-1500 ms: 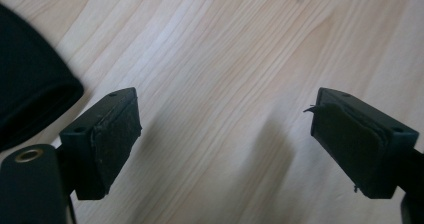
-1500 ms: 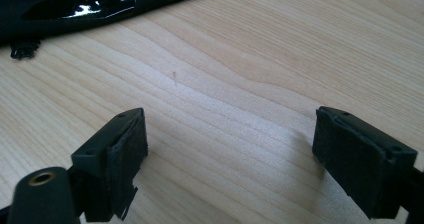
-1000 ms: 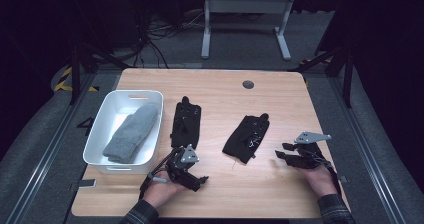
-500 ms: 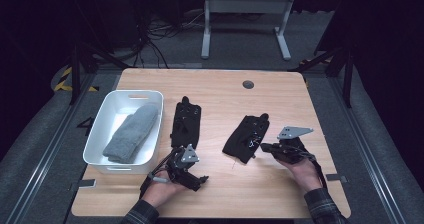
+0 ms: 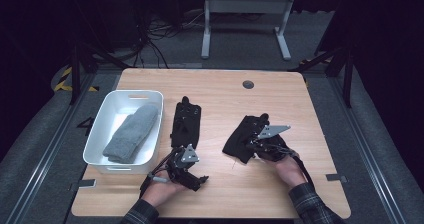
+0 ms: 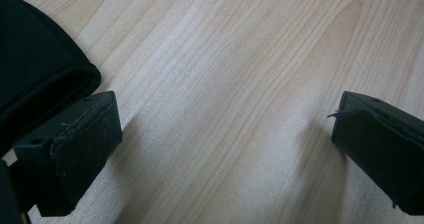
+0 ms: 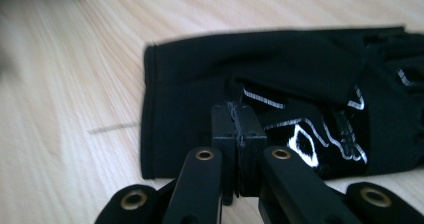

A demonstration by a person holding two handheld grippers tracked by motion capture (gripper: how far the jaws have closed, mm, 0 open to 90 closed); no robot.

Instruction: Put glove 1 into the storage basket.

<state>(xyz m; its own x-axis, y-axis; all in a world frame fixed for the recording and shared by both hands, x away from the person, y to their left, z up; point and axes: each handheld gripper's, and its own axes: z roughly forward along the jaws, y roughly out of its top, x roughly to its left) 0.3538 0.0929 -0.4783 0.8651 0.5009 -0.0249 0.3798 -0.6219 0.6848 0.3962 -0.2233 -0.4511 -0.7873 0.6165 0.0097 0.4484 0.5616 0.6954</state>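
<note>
Two black gloves lie on the wooden table [image 5: 225, 194]. The left glove [image 5: 186, 121] lies lengthwise; its cuff [image 6: 35, 74] fills the upper left corner of the left gripper view. My left gripper [image 5: 187, 171] [image 6: 225, 139] rests open on the table just below that cuff, bare wood between its jaws. The right glove [image 5: 237, 141] [image 7: 300, 79] carries white print and lies flat. My right gripper [image 5: 251, 145] [image 7: 236, 109] is shut, pads pressed together, its tips over the glove near the cuff end. I see no fabric between the pads.
A white bin [image 5: 130, 94] at the table's left holds a grey sock [image 5: 131, 133]. A dark round grommet [image 5: 248, 84] sits near the far edge. Bare wood lies between the two gloves and along the front edge.
My right gripper has moved left from the table's right side onto the right glove, and its jaws have closed. The left gripper and both gloves have stayed put.
</note>
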